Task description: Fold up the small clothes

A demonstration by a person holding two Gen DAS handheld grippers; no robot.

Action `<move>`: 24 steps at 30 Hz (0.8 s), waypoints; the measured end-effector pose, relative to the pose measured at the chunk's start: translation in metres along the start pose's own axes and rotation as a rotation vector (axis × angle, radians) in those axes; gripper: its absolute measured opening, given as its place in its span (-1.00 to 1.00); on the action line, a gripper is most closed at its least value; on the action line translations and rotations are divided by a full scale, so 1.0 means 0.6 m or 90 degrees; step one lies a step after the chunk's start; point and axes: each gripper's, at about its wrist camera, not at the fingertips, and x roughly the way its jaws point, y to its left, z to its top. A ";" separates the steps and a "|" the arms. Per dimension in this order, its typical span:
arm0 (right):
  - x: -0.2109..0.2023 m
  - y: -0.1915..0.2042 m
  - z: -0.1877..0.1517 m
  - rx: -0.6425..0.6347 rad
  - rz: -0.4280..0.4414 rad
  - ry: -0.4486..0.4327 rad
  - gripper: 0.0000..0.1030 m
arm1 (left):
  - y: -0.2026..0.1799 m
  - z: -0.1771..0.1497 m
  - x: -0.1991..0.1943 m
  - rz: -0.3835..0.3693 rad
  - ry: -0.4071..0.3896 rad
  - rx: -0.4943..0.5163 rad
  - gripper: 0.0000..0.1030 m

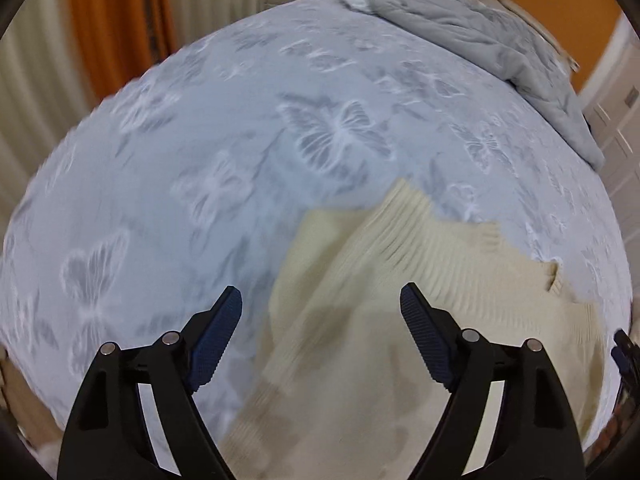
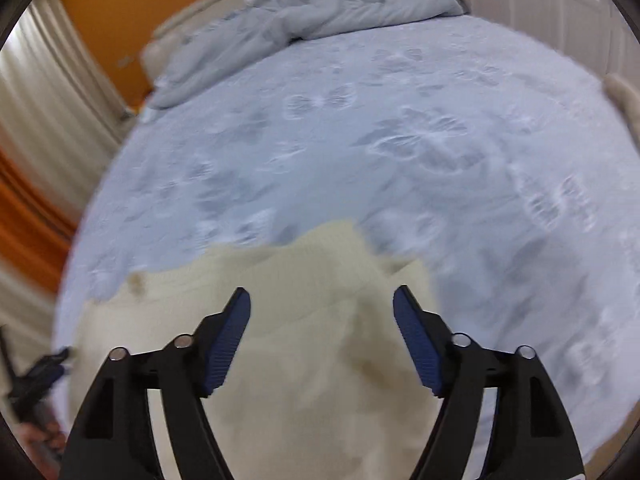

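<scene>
A cream ribbed knit garment (image 1: 400, 280) lies partly folded on the pale blue butterfly-print bedspread (image 1: 200, 140). My left gripper (image 1: 321, 304) hovers above the garment's left part, jaws wide apart, nothing between the blue pads. In the right wrist view the same cream garment (image 2: 312, 280) spreads under my right gripper (image 2: 322, 304), which is open too and holds nothing. Both views are blurred. The other gripper shows as a dark shape at the far right edge (image 1: 624, 356) of the left view and at the left edge (image 2: 40, 372) of the right view.
A crumpled grey-blue duvet (image 1: 480, 36) is heaped at the head of the bed. Orange and white curtains (image 1: 112, 20) hang to the left. White panelled doors (image 2: 540, 8) stand beyond the bed's right side. A small cream item (image 2: 620, 96) lies at the bedspread's (image 2: 400, 140) right edge.
</scene>
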 end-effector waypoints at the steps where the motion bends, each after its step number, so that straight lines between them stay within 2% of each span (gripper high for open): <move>1: 0.026 -0.008 0.009 0.002 -0.011 0.035 0.42 | -0.006 0.006 0.012 -0.003 0.017 0.004 0.54; 2: 0.045 -0.012 0.012 0.006 -0.016 0.063 0.41 | -0.013 0.014 0.038 -0.015 0.054 0.003 0.53; 3: 0.061 -0.013 0.012 0.002 -0.017 0.080 0.26 | -0.014 0.018 0.057 -0.014 0.078 -0.003 0.33; 4: 0.074 -0.009 0.011 -0.014 -0.016 0.093 -0.26 | -0.016 0.016 0.068 -0.004 0.095 -0.008 0.03; 5: 0.071 -0.003 0.005 -0.029 -0.005 0.096 -0.83 | -0.019 0.017 0.071 0.001 0.093 -0.012 -0.07; 6: 0.057 0.002 0.004 -0.032 0.016 0.084 -0.84 | -0.020 0.022 0.062 -0.003 0.071 -0.020 -0.51; 7: 0.034 0.004 0.010 -0.027 0.035 0.049 -0.85 | -0.020 0.030 0.054 -0.010 0.061 -0.026 -0.63; 8: 0.004 0.001 0.017 -0.018 0.060 0.005 -0.85 | -0.017 0.037 0.051 -0.017 0.056 -0.035 -0.64; 10: -0.019 -0.014 0.021 -0.002 0.058 -0.029 -0.86 | -0.015 0.042 0.064 -0.008 0.064 -0.030 -0.64; 12: 0.038 -0.040 0.023 0.017 0.023 0.039 -0.86 | -0.014 0.043 0.085 0.010 0.072 -0.013 -0.61; 13: 0.074 -0.051 0.015 0.024 0.009 0.092 -0.86 | -0.017 0.046 0.089 0.017 0.067 -0.007 -0.55; 14: 0.100 -0.059 0.004 0.030 0.008 0.125 -0.87 | -0.020 0.041 0.090 0.028 0.062 0.000 -0.53; 15: 0.095 -0.060 0.004 0.041 0.012 0.105 -0.84 | -0.027 0.040 0.090 0.042 0.061 0.013 -0.51; 17: 0.063 -0.049 0.007 0.074 0.014 0.083 -0.61 | -0.032 0.041 0.083 0.055 0.063 0.024 -0.49; 20: -0.023 0.000 -0.018 0.025 0.023 -0.004 -0.61 | -0.034 0.032 0.035 0.039 0.034 0.043 -0.49; 22: -0.061 0.036 -0.051 -0.012 0.066 -0.018 -0.62 | -0.026 0.006 -0.012 0.014 0.009 0.036 -0.29; 24: -0.075 0.088 -0.100 -0.052 0.119 0.015 -0.62 | -0.011 -0.032 -0.051 -0.025 -0.001 0.000 -0.18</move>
